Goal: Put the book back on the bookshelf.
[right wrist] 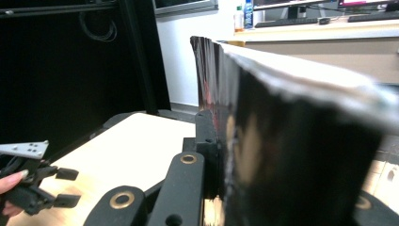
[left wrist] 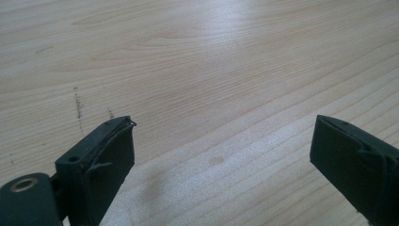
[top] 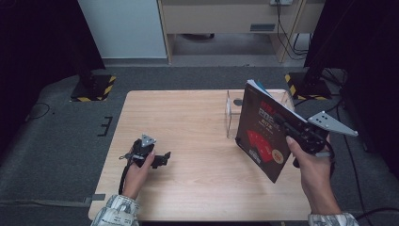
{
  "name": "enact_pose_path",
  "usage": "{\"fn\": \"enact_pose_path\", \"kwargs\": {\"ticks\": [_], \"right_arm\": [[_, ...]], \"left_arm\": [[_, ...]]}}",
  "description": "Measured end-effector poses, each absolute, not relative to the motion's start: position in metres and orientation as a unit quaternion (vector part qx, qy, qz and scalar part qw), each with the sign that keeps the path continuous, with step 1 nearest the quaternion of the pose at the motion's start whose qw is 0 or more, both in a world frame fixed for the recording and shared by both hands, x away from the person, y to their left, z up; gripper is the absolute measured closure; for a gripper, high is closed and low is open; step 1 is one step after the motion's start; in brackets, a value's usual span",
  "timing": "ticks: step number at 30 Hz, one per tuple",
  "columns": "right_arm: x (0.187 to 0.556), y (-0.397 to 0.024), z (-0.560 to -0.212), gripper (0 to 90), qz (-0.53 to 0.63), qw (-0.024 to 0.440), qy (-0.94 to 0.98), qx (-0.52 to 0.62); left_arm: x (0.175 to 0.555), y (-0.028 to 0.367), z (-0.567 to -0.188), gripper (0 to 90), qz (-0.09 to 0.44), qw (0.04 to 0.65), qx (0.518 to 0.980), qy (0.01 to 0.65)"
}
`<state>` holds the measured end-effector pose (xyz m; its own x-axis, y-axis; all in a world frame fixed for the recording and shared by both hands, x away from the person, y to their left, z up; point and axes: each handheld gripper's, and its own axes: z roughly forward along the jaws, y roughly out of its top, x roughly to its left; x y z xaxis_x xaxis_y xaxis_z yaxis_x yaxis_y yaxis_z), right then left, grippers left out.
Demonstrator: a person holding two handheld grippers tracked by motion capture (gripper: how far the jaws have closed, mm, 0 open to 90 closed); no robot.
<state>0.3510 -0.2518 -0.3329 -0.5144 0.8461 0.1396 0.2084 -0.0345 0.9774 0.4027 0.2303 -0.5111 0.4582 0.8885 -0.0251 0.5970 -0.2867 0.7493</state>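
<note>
One book (top: 263,134) in right gripper (top: 288,123)

A rectangular desk (top: 188,117) of pale wood grain, with rounded corners, was seen on grey carpet. A clear plastic open-topped box (top: 231,115) was set directly on it near the far right corner. Faint dark scuffs (left wrist: 78,106) were marked into the wood.

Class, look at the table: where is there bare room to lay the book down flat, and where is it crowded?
Bare wood lies in the table's middle, between the left gripper and the book held up by the right gripper, and along the far left edge. It is crowded at the far right, by the clear box.
</note>
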Motion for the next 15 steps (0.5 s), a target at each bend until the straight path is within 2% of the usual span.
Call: {"fn": "enact_pose_path", "kwargs": {"ticks": [15], "right_arm": [[0.375, -0.237, -0.326, 86.8, 0.571, 0.298, 0.631, 0.433]], "left_arm": [[0.402, 0.229, -0.511, 6.4, 0.205, 0.357, 0.777, 0.475]]}}
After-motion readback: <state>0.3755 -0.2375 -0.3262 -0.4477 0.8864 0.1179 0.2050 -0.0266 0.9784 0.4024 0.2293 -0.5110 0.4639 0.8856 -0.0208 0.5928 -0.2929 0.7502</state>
